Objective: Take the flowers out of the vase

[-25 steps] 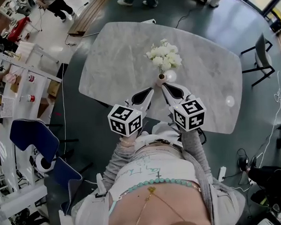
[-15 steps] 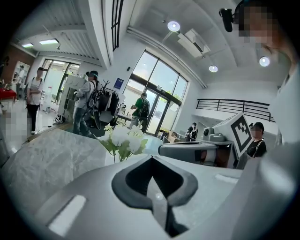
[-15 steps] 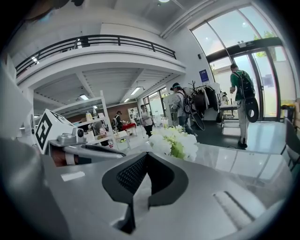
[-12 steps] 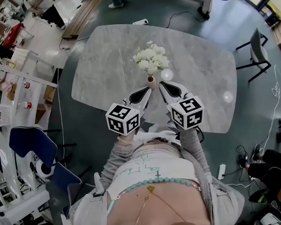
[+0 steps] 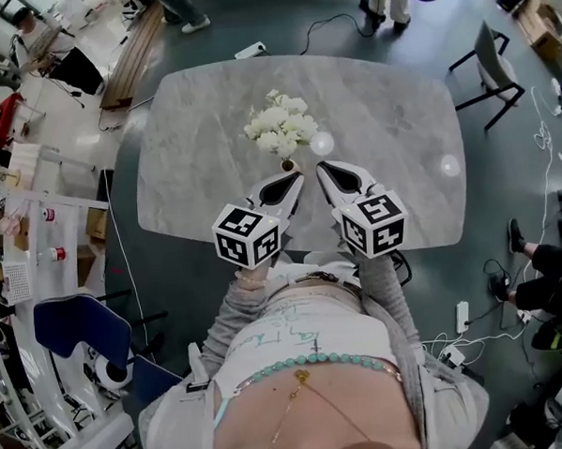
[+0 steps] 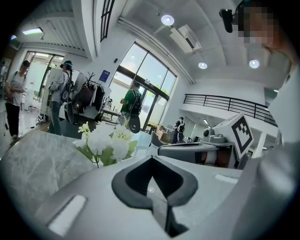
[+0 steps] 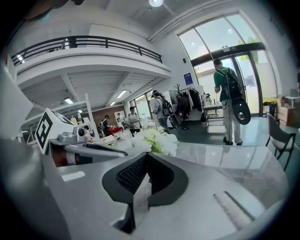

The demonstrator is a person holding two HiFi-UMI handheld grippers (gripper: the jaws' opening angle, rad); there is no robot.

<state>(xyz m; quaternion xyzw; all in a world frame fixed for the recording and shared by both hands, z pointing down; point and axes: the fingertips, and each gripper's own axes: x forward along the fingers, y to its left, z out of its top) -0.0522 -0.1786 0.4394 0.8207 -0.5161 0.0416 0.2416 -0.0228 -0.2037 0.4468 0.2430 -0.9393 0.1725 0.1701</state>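
Note:
White flowers (image 5: 278,125) stand in a small pinkish vase (image 5: 288,165) on the grey marble table (image 5: 398,119). My left gripper (image 5: 296,179) is shut, its tip just short of the vase, with nothing in it. The right gripper (image 5: 322,168) is shut too, a little to the right of the vase. In the left gripper view the flowers (image 6: 105,143) rise beyond the left gripper (image 6: 153,185). In the right gripper view the flowers (image 7: 157,138) show just over the right gripper (image 7: 140,183). The jaws hide the vase in both gripper views.
A dark chair (image 5: 491,62) stands at the table's far right corner. A blue chair (image 5: 75,319) and white shelving (image 5: 19,242) are at my left. People stand beyond the far edge of the table (image 5: 382,2). Cables (image 5: 474,317) lie on the floor at the right.
The table, vase and flowers have slid left in the head view; the vase was between the two tips and is now in front of the left one. Both grippers stay shut.

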